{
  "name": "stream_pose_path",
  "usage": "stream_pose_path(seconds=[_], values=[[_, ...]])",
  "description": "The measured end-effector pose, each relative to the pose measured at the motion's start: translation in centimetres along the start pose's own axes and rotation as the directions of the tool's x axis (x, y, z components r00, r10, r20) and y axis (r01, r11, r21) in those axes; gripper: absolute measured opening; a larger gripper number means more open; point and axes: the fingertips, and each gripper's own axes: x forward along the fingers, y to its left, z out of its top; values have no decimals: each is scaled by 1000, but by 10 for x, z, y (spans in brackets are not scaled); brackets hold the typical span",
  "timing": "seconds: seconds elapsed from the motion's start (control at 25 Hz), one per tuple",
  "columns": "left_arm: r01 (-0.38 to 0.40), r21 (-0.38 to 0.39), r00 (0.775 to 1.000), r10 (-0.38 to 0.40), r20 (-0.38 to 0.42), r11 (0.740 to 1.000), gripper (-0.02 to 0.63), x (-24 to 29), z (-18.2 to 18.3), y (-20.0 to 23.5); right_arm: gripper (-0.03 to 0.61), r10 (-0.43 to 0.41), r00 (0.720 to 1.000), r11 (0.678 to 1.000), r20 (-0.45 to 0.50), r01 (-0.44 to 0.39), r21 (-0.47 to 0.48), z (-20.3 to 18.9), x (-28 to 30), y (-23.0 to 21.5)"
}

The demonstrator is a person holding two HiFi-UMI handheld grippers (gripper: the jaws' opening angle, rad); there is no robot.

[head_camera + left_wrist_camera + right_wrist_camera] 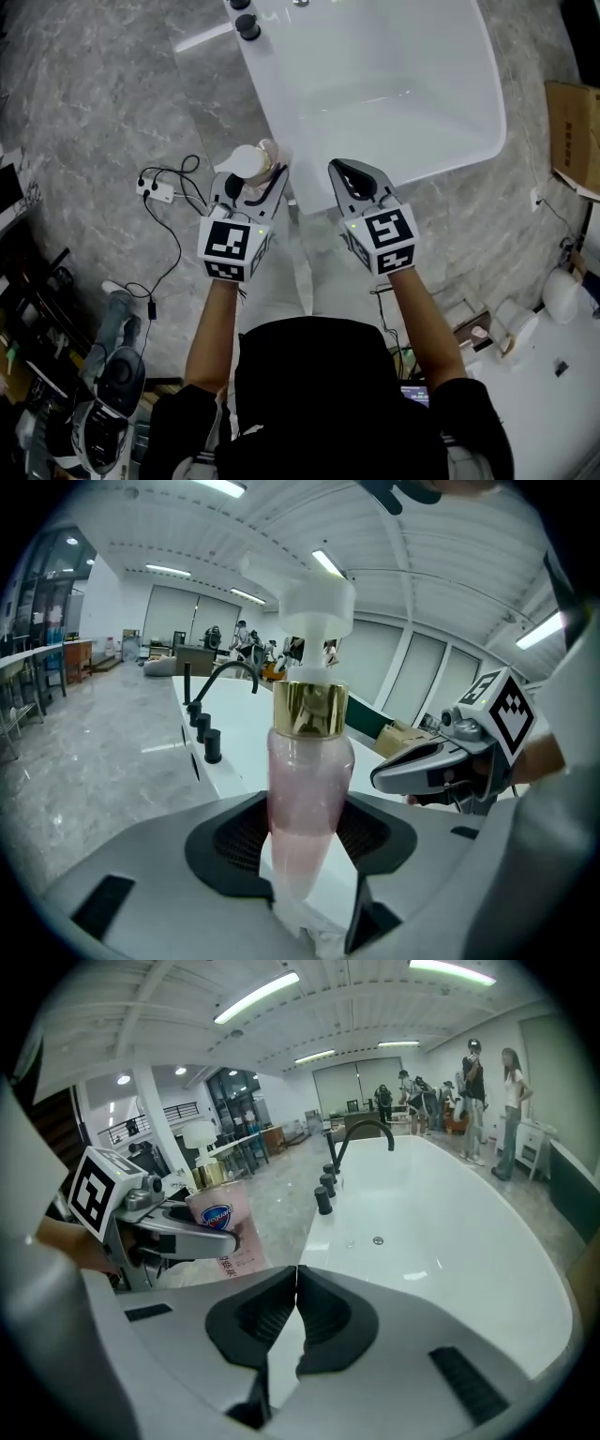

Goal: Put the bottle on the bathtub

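I am holding my left gripper (251,192) clamped on the bottle (309,771), upright beside the bathtub (441,150); my right gripper (361,183), jaws closed and empty, is hovering alongside.

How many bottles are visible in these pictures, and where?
1. The pink pump bottle is upright in the left tongs, beside the near corner of the bathtub, not resting on it. The right tongs are shut with nothing in them. Others may be hidden.
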Motion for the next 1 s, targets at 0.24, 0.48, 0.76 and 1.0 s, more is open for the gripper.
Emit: stream_pose_path(seconds=[0.24,0.48,0.76,1.0], values=[[4,13,1000,-3,-17,1000,230,21,-19,8,23,9,1000,1000,-21,-9,11,-16,18,3],[8,18,1000,-8,-24,1000,230,39,-24,19,23,16,999,1000,-32,-16,18,-23,32,2],[-5,21,1000,5,-2,1000,230,61,-20,38,23,21,999,1000,-41,-20,13,-27,48,-3],[-16,73,1000,16,4,997,230,76,-21,46,23,26,998,1000,-54,-26,0,-28,56,-9]])
